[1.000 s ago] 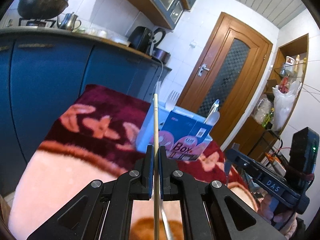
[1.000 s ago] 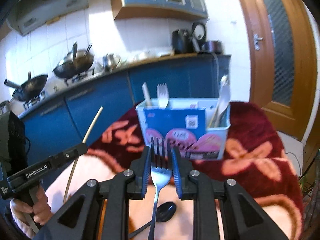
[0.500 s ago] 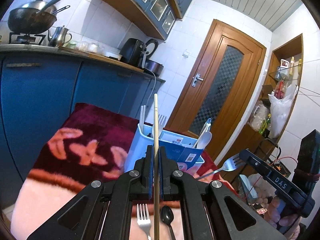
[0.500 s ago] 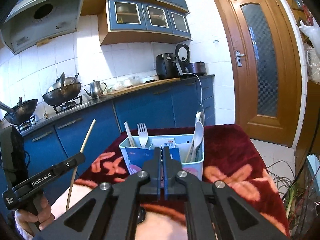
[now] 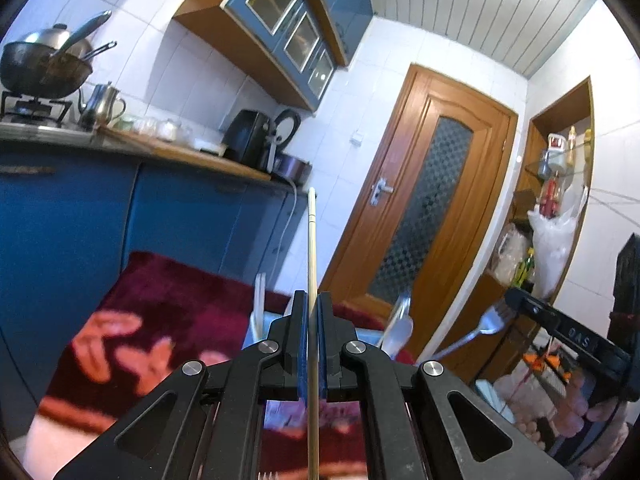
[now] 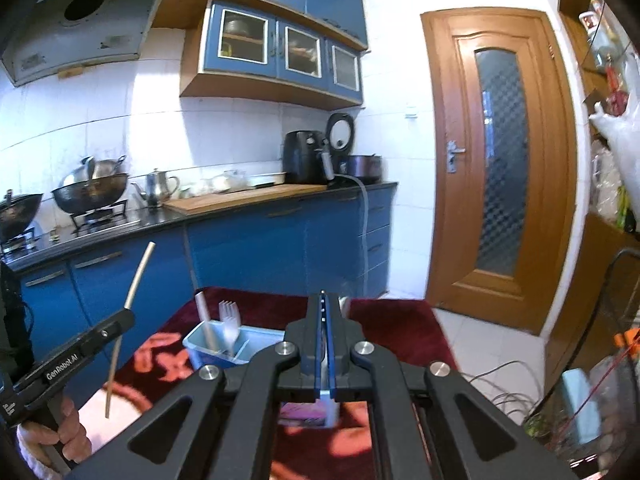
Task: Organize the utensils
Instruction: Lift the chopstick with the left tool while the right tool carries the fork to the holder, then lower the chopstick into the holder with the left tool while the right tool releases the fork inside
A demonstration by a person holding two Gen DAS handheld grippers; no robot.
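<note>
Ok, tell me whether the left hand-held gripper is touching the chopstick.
Touching. The left wrist view shows the left hand-held gripper shut on the chopstick, its blue pads pressed against both sides of the shaft.

open air above the blue box (image 6: 224, 342); upright white fork (image 6: 229, 320) crowds its left compartment.

Bright daylight, fisheye warping, blurred foreground

Both wrist views low over the table, facing the counter (image 6: 280, 196); sharing door (image 5: 420, 208), utensil box (image 6: 224, 344)
</note>
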